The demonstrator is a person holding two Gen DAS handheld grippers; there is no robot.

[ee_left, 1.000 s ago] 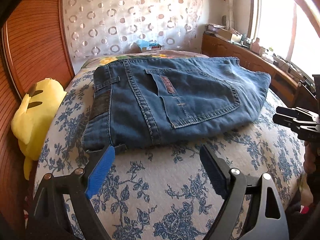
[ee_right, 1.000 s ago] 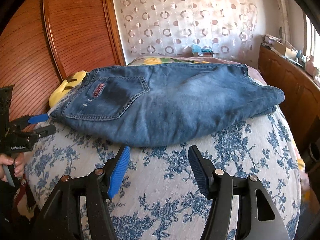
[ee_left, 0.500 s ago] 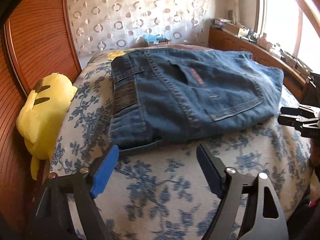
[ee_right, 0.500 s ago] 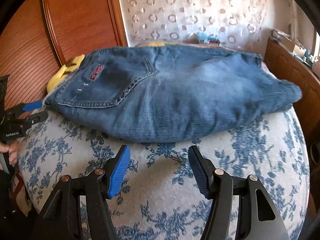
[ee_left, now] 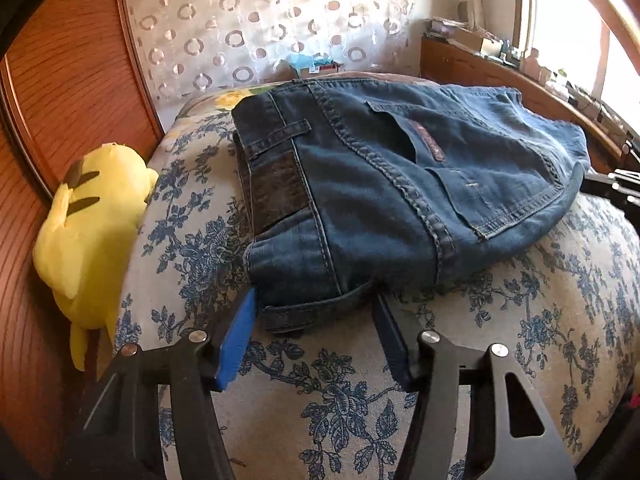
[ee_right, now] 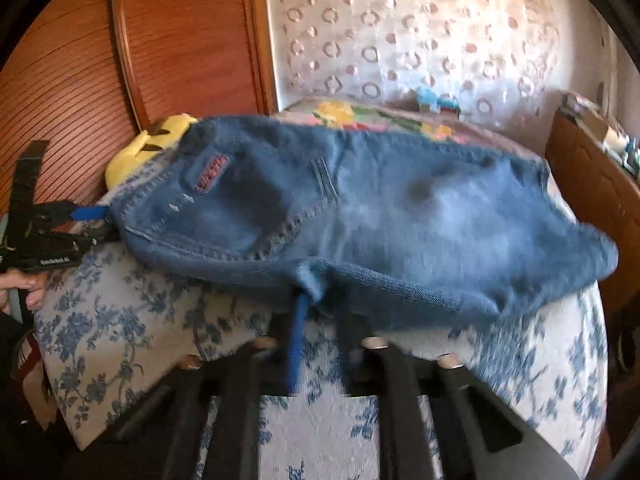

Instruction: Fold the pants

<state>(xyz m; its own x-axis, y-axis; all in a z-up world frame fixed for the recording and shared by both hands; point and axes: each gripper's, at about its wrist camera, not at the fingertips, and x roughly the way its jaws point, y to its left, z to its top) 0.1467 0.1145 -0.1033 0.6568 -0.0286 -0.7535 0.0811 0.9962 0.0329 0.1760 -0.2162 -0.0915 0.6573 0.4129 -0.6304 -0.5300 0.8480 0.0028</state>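
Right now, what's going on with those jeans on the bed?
A person is folding jeans on a floral bedspread with a handheld claw in each hand. The right claw is shut on the near folded edge. The left claw is closing around the waistband corner but isn't pinching it yet.

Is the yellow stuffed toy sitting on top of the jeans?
No, the yellow toy lies beside the jeans, against the wooden wall.

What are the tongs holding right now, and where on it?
Right tongs are shut on the near folded edge of the blue denim pants. Left tongs are closing around the waistband corner, not yet pinching it.
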